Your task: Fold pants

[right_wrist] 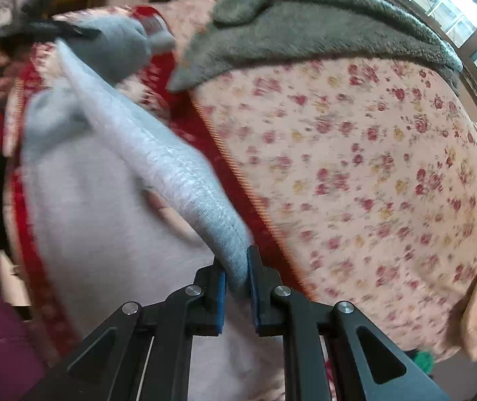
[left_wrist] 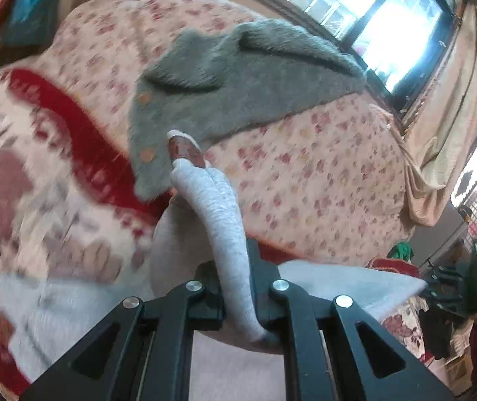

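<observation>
The light grey pants point(left_wrist: 218, 220) hang over a bed. My left gripper point(left_wrist: 236, 287) is shut on a bunched ribbed edge of them, with a small reddish label point(left_wrist: 185, 148) at the far end of the fold. In the right wrist view my right gripper point(right_wrist: 237, 277) is shut on another grey ribbed edge of the pants point(right_wrist: 171, 170), and pale fabric spreads below to the left. The left gripper point(right_wrist: 42, 30) shows at the top left there, holding the far end. The right gripper point(left_wrist: 457, 287) shows at the right edge of the left view.
A floral pink bedsheet point(right_wrist: 372, 167) covers the bed, with a red patterned blanket point(left_wrist: 81, 133) beside it. A dark grey fleece garment point(left_wrist: 238, 87) with buttons lies at the back, also seen in the right view point(right_wrist: 322, 23). A bright window point(left_wrist: 388, 10) and curtain lie beyond.
</observation>
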Available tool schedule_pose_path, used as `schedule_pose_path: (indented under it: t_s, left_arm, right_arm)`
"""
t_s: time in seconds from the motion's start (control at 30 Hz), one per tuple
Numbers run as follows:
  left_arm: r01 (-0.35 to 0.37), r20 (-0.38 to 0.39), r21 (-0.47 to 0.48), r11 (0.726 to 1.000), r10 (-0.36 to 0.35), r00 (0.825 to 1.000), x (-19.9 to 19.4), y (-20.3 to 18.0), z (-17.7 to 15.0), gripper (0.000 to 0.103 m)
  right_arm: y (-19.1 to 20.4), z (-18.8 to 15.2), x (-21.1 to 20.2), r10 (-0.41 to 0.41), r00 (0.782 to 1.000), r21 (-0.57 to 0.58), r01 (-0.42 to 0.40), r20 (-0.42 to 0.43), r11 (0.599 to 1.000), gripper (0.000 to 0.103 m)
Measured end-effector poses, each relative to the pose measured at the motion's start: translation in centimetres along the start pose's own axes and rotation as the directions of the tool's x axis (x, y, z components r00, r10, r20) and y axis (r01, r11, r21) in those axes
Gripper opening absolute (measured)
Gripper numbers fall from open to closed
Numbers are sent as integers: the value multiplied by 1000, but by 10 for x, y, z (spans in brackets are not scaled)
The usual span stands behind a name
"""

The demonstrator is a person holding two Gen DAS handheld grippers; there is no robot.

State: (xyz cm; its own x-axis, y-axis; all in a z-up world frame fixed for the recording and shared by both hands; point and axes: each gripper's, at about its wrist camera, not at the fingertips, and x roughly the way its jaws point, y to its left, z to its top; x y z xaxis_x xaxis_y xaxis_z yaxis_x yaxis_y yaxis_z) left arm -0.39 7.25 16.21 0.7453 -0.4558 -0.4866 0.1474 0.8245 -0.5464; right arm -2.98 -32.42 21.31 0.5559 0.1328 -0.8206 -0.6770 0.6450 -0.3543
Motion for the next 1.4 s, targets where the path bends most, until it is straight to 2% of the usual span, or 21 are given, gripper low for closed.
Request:
schedule_pose_path:
  t_s: [0.1, 0.23, 0.3, 0.37, 0.43, 0.5, 0.57, 0.67, 0.7, 0.73, 0.77, 0.8, 0.83, 0.97, 1.0, 1.03, 1.07, 1.1, 1.2, 1.3, 1.4]
  left_arm:
    - [-66, -30, -53, 996, 65, 997, -7, 29, -43, 10]
    - [-107, -60, -162, 981, 98, 993, -16, 66, -86, 10]
    - [-137, -55, -176, 975, 129, 990, -22, 75, -100, 12]
    - [-172, -51, -172, 970, 166, 985, -26, 80, -112, 17]
    - [-212, -49, -179, 961, 206, 977, -29, 86, -120, 31]
    - [-236, -25, -202, 951, 236, 971, -36, 94, -125, 68]
    - [-212, 25, -246, 946, 225, 974, -48, 101, -124, 85]
    - [-209, 52, -284, 936, 232, 971, -57, 107, -115, 90]
    - [-219, 44, -290, 932, 241, 969, -55, 109, -111, 92]
    - [-223, 32, -296, 929, 243, 969, -53, 111, -108, 92]
    - [-225, 19, -300, 927, 241, 970, -49, 113, -107, 92]
    - [-228, 7, -302, 926, 241, 971, -45, 114, -105, 92]
    - [-237, -4, -296, 925, 247, 969, -39, 114, -103, 92]
    - [-259, -32, -288, 922, 261, 965, -19, 112, -94, 92]
    - [-256, -39, -290, 922, 256, 966, -14, 113, -92, 88]
    - [-251, -38, -292, 923, 251, 967, -9, 113, -90, 79]
    - [-265, -49, -283, 922, 262, 964, -3, 113, -87, 44]
    - [-269, -63, -260, 927, 261, 963, 4, 112, -82, 28]
    - [-279, -38, -184, 942, 277, 960, 13, 104, -66, 20]
    - [-245, 73, -170, 954, 260, 963, -4, 102, -44, 19]
    - [-240, 163, -168, 956, 267, 950, -30, 104, -41, 19]
  right_arm:
    - [48, -28, 4, 92, 996, 22, -92, 13, 996, 11]
    - [97, -67, 54, 192, 981, 137, -187, -25, 973, 11]
    - [115, -82, 76, 231, 972, 187, -219, -49, 958, 11]
    - [129, -93, 91, 223, 973, 197, -207, -64, 958, 12]
    - [136, -102, 106, 220, 973, 250, -195, -76, 949, 15]
    - [141, -108, 110, 199, 978, 256, -177, -61, 950, 18]
    - [142, -108, 106, 181, 982, 245, -164, -50, 956, 19]
    - [137, -103, 92, 191, 980, 258, -173, -47, 951, 23]
    - [134, -100, 84, 199, 980, 275, -184, -28, 944, 27]
    - [130, -97, 76, 220, 975, 298, -211, 4, 931, 41]
    - [127, -95, 72, 243, 970, 317, -240, 28, 918, 50]
    - [124, -91, 64, 281, 957, 348, -288, 72, 892, 67]
    - [124, -87, 59, 302, 947, 363, -320, 108, 875, 73]
    - [137, -61, 46, 394, 899, 365, -438, 194, 821, 74]
    - [139, -51, 48, 404, 890, 357, -456, 212, 815, 74]
    - [144, -41, 52, 399, 891, 350, -453, 218, 820, 76]
    - [151, -35, 56, 392, 894, 345, -446, 217, 826, 76]
    - [154, -25, 67, 390, 895, 348, -444, 216, 826, 76]
    - [156, -5, 107, 402, 897, 430, -441, 185, 788, 76]
    - [155, 11, 134, 431, 884, 502, -459, 178, 733, 76]
    - [158, 23, 139, 417, 882, 524, -468, 221, 712, 76]
